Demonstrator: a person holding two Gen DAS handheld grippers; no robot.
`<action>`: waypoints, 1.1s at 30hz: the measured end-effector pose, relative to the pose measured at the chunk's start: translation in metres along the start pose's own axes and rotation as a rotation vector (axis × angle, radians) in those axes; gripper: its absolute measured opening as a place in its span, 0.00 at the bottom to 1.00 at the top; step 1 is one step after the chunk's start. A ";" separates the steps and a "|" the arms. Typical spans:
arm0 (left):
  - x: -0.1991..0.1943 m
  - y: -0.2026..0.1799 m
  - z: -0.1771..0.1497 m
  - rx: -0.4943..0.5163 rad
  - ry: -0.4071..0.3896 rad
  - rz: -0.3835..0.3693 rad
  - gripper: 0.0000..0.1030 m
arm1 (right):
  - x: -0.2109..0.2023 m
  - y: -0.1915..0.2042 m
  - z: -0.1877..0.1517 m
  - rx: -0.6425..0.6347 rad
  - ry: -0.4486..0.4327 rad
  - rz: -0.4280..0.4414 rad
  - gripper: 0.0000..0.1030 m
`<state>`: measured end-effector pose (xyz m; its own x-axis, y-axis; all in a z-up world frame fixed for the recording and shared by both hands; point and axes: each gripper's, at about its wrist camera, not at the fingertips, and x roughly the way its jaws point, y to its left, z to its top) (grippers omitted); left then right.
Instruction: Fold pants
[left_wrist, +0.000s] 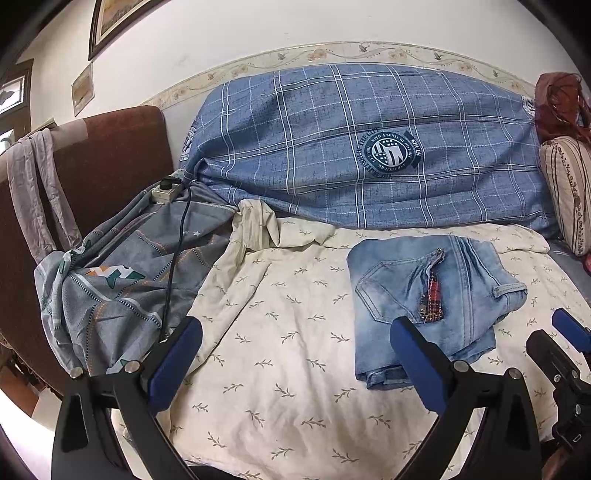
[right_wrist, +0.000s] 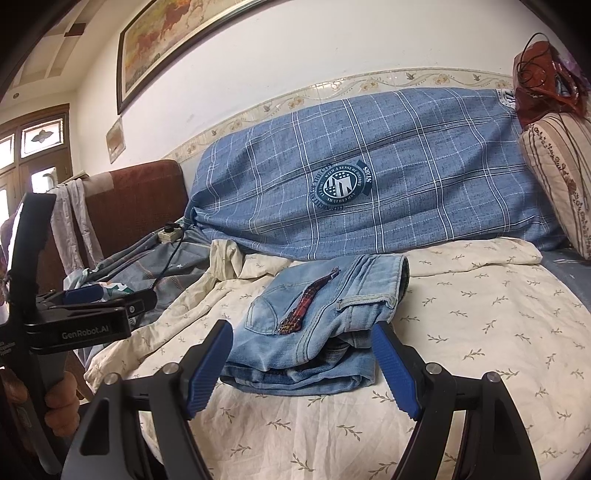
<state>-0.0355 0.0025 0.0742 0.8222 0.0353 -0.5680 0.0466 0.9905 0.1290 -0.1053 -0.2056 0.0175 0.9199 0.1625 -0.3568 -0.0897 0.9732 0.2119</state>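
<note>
The jeans (right_wrist: 317, 332) lie folded into a compact stack on the cream sheet (right_wrist: 480, 325), directly ahead of the right tongs (right_wrist: 303, 369), whose 2 jaws stand apart, holding nothing. The left tongs (left_wrist: 291, 365) are also spread and empty, with the jeans ahead to their right. Folding appears complete; any next move is only a final tidy. Bare sheet surrounds the stack; the blue plaid bolster (left_wrist: 369, 147) bounds the far side.

The folded jeans (right_wrist: 317, 332) lie on the cream leaf-print sheet (right_wrist: 480, 332). The right gripper (right_wrist: 303, 365) hovers before them, jaws apart, gripping nothing. The left gripper (right_wrist: 110, 299) appears at left.
</note>
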 end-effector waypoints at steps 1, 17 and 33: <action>0.000 0.000 0.000 0.000 0.000 -0.001 0.98 | 0.000 0.000 0.000 0.000 0.000 0.000 0.77; 0.001 -0.004 -0.006 0.006 -0.004 -0.026 0.98 | 0.000 0.001 0.001 -0.009 -0.003 0.002 0.77; 0.012 -0.001 -0.011 -0.015 0.008 -0.038 0.98 | 0.000 0.004 0.000 -0.023 -0.002 -0.003 0.77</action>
<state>-0.0320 0.0031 0.0588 0.8153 -0.0017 -0.5791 0.0694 0.9931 0.0948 -0.1059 -0.2016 0.0185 0.9210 0.1592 -0.3555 -0.0956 0.9771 0.1899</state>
